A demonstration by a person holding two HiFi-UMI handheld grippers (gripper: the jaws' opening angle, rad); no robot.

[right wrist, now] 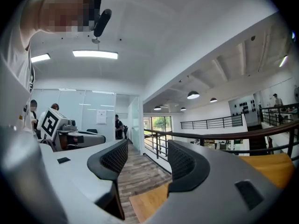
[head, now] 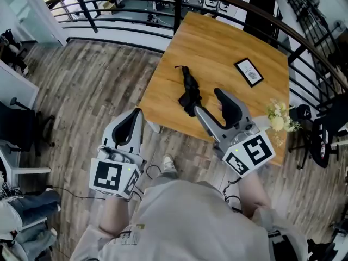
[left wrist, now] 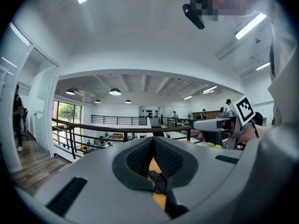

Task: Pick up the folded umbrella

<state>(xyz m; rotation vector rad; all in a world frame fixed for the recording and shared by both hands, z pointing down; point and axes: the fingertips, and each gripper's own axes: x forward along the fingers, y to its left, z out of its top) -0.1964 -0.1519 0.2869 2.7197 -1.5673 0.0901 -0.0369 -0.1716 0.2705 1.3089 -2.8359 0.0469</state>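
Nearest, at the bottom of the head view, a light shirt (head: 179, 222), and just past it the toe of a shoe (head: 168, 162) on the wooden floor (head: 98, 91).

On the left side, the left gripper (head: 137, 114), above the floor and a little short of the near edge of the wooden table (head: 217, 42). Jaws pressed together at the tips in the left gripper view, with only a thin wedge of gap behind the tips. Holds nothing.

On the right side, the right gripper (head: 207, 101), already above the near part of the table. Jaws spread wide. Nothing between them in the right gripper view except floor and a corner of the tabletop.

Just beside the left jaw of the right gripper, the folded black umbrella (head: 189, 91). Lies flat on the table, close to its near left edge, lengthwise away from the person, outside the spread jaws. Touching that jaw or not: cannot tell.

Further on the table, a small card (head: 248, 71) with a dark border. At the right edge, pale flowers (head: 278, 117).

Behind the table, a dark metal railing (head: 175, 10).
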